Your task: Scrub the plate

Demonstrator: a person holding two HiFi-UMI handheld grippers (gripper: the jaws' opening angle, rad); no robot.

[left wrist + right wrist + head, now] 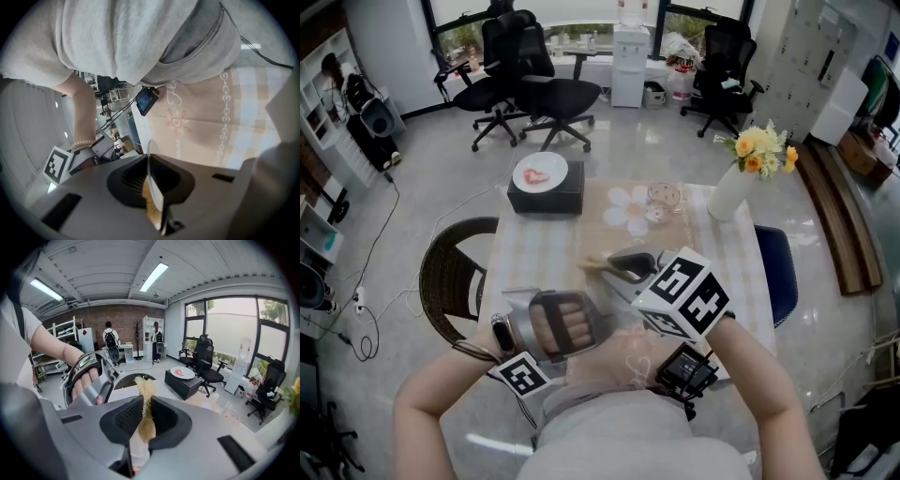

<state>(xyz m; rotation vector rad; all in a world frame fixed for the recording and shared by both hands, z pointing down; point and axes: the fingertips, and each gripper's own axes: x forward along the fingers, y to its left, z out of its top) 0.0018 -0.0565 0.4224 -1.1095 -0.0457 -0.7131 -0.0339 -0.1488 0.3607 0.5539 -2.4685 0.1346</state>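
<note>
Office chairs ring a counter (534,258) under a checked cloth, whose curly script is too blurred to read. The left gripper (157,187) has its jaws clamped on a thin plate (152,171), held edge-on over the near edge by the person's body. The right gripper (143,416) has its jaws closed on a straw-coloured scrubber (146,392). A black box (546,199) and a vase (727,195) stand at the far edge.

dish (540,172) on box (546,199), table (534,258) far-left | vase (727,194) far-right | chair (448,274) left of table | left gripper (151,176), right gripper (144,411) over near end

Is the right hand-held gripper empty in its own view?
No, the right hand-held gripper is shut on a tan fibrous scrubber.
</note>
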